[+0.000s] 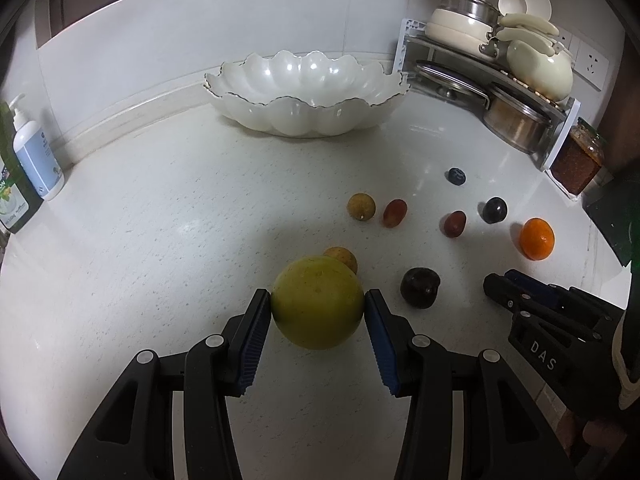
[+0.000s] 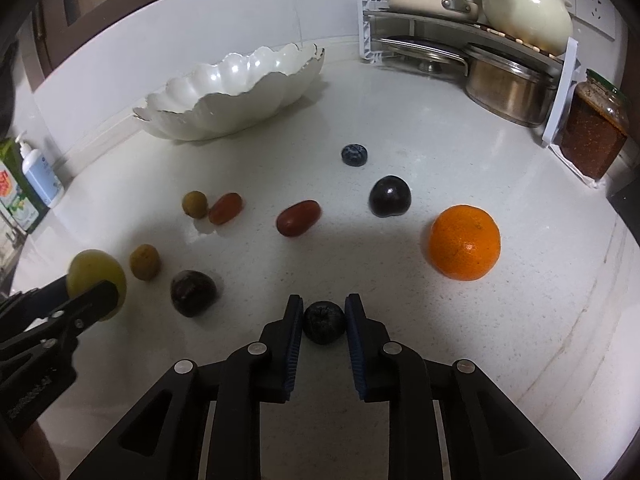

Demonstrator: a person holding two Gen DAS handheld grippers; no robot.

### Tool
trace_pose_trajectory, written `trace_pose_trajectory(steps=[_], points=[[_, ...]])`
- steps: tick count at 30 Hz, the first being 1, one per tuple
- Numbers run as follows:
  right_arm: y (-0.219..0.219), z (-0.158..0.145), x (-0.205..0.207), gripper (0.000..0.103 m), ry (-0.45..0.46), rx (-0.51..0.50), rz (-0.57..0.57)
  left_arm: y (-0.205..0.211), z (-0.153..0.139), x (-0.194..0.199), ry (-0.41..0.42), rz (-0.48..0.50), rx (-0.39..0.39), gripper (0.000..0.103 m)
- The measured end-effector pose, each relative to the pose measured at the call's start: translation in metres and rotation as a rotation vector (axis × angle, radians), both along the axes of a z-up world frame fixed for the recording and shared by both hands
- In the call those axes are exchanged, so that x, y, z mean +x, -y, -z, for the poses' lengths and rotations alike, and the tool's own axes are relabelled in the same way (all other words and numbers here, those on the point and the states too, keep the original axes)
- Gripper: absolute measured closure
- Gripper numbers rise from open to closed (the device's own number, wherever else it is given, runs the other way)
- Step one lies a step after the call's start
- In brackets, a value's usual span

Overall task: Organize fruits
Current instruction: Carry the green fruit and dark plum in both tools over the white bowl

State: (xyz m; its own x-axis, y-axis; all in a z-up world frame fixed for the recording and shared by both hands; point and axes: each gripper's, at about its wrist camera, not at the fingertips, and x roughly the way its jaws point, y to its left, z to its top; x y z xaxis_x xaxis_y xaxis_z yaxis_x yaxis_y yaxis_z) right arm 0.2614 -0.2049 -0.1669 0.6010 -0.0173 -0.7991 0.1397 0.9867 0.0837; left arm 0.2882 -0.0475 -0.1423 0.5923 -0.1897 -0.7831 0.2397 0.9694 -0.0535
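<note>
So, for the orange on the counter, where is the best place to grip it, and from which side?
Probably grip the orange across its widest middle, coming down from above. It is round and sits free on the counter, its nearest neighbour, the dark plum, well apart. Both sides are clear for the fingers, and a grip at the middle should not slip.

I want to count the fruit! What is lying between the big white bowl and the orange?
In the right wrist view, a blueberry and a dark plum lie on the counter between the white bowl and the orange.

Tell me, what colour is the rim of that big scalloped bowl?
White scalloped ceramic bowl: thin dark-gold edge line, clearest in the left wrist view.
</note>
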Motion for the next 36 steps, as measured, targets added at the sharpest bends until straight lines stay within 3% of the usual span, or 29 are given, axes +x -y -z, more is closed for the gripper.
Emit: trace_pose_trajectory(steps=[16, 29, 36], points=[[-0.017, -0.053, 0.006, 0.080, 0.126, -0.015, -0.058, -0.006, -0.044, 0.011, 0.118, 0.000, -0.018, 0.055], [-0.031, -0.093, 0.042, 0.080, 0.240, -0.014, -0.105, -0.015, -0.090, 0.041, 0.253, -0.027, -0.011, 0.055], [-0.035, -0.116, 0.070, 0.080, 0.301, -0.018, -0.118, -0.021, -0.106, 0.066, 0.274, -0.037, -0.019, 0.055]])
